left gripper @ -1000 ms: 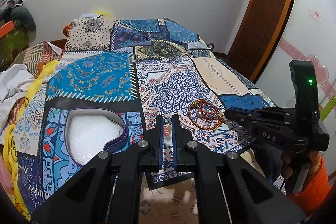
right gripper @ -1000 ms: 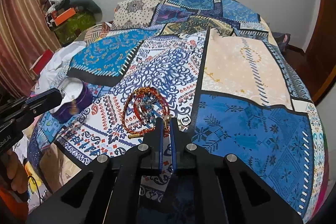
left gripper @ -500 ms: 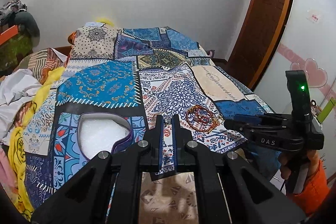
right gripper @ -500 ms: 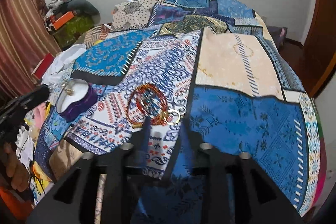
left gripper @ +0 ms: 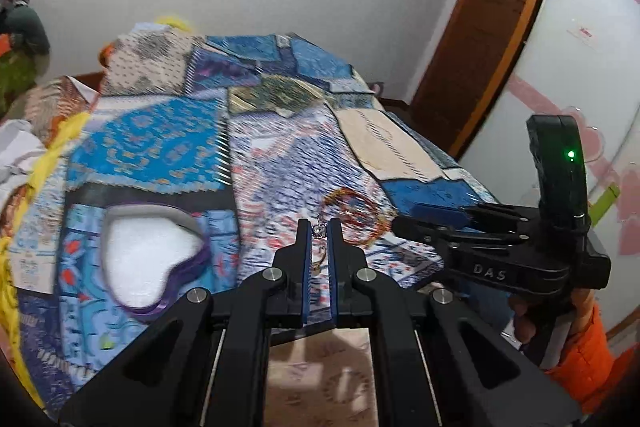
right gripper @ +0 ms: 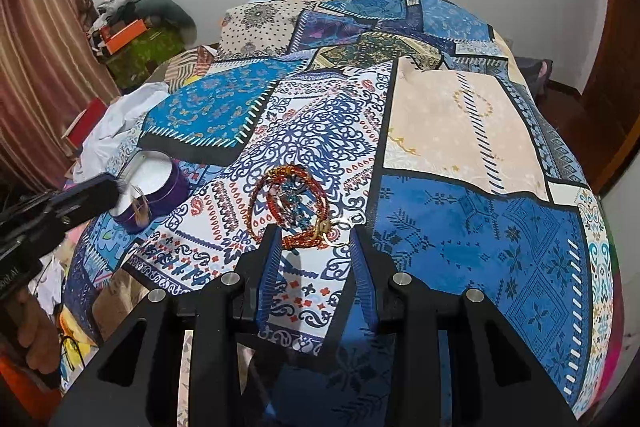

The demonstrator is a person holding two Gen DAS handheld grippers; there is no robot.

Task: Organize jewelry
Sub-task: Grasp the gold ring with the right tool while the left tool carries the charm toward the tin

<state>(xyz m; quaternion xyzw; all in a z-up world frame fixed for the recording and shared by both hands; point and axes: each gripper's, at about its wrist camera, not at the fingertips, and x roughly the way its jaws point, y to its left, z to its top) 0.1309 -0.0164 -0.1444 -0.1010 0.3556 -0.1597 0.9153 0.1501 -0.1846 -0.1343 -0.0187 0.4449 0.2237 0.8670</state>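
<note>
- Left wrist view: the left hand-held gripper (left gripper: 319, 227) is pinched on a small earring (left gripper: 319, 231) dangling between its fingers.
- Just left of and beyond it sits the heart-shaped box (left gripper: 148, 247), open on the bed (left gripper: 160, 139).
- Right wrist view: the right hand-held gripper (right gripper: 313, 241) is spread wide, with the bracelets (right gripper: 290, 203) and gold hoops (right gripper: 334, 229) straight ahead at its tips; judging by this, it is the nearer one.

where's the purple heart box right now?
The heart box sits on the bedspread at lower left of the left wrist view, left of the bangles. In the right wrist view it is mid-left, beside the left hand-held gripper.
</note>
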